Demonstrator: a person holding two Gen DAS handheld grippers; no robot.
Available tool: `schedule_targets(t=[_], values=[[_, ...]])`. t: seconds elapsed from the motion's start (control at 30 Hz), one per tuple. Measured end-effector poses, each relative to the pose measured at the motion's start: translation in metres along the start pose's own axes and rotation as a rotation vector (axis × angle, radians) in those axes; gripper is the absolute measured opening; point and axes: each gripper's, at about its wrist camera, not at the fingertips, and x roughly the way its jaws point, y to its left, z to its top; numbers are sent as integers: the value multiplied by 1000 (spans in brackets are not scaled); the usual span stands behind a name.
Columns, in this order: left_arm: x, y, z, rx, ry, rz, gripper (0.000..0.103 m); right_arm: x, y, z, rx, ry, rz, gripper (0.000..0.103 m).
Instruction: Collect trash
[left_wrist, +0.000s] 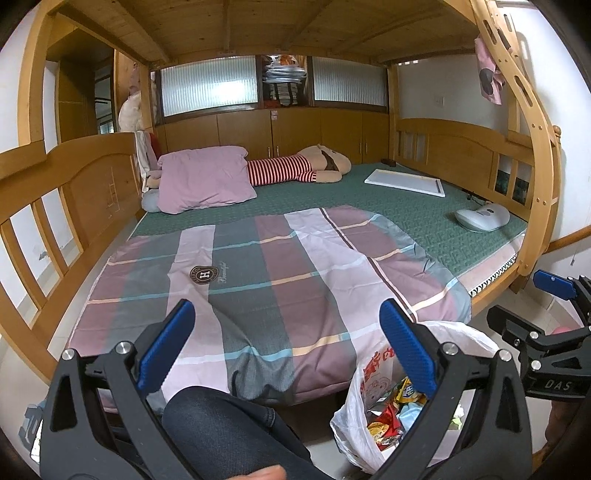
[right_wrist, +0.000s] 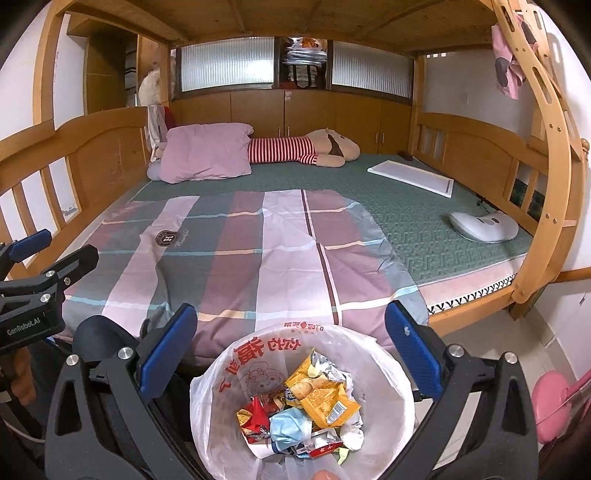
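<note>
Right wrist view: white thin-plastic trash bag (right_wrist: 295, 398) with red print, on the floor at the bed's foot, filled with crumpled snack wrappers (right_wrist: 314, 402); light, soft, crackly, best pinched at the rim; right hand-held gripper (right_wrist: 290, 350) wide open above it, empty; left hand-held gripper (left_wrist: 286, 343) likewise agape, empty.

Plaid pink-grey-white quilt (right_wrist: 258, 243), green patterned mattress (right_wrist: 424, 218), red-and-white striped plush toy (right_wrist: 291, 149), lilac pillow (right_wrist: 207, 157)
</note>
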Motion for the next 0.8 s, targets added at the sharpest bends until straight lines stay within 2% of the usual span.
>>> schedule_targets(t=[0.8], values=[[4, -2, -4, -3, 25, -13, 100, 3, 3, -2, 3, 8, 0, 99]])
